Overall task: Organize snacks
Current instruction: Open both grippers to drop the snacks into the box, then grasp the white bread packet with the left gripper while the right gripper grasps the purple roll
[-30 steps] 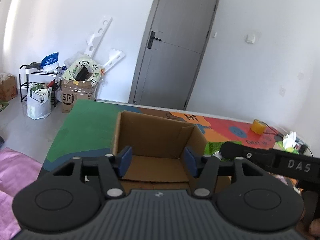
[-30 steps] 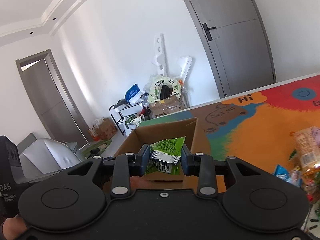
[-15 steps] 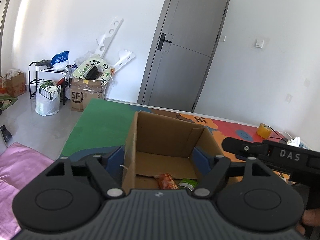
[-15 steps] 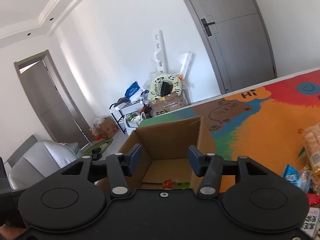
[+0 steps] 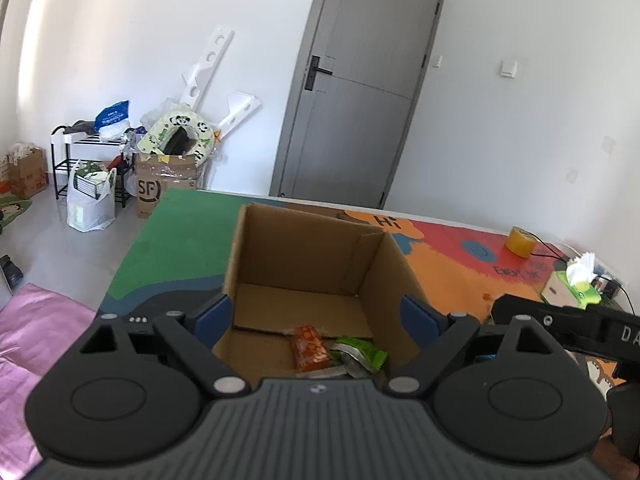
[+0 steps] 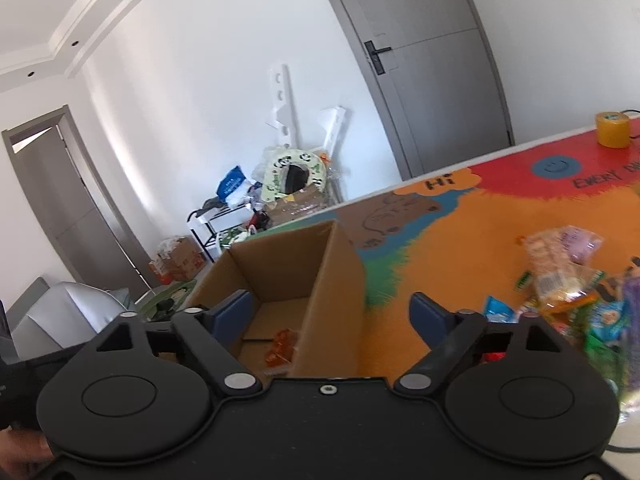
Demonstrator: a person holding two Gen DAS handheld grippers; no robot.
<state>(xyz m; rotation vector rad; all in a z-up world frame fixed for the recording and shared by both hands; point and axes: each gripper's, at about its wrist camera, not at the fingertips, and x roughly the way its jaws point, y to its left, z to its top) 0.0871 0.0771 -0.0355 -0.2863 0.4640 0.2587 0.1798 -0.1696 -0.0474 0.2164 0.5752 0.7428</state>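
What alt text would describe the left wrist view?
An open hand-held gripper faces a cardboard box holding an orange snack packet and a green snack packet. The box stands on a colourful table mat.

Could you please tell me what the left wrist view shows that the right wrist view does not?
Only the left wrist view shows the green packet in the box and the tissue box. Only the right wrist view shows the snack pile on the mat. Both show the cardboard box, the orange packet inside it, the yellow tape roll and the grey door.
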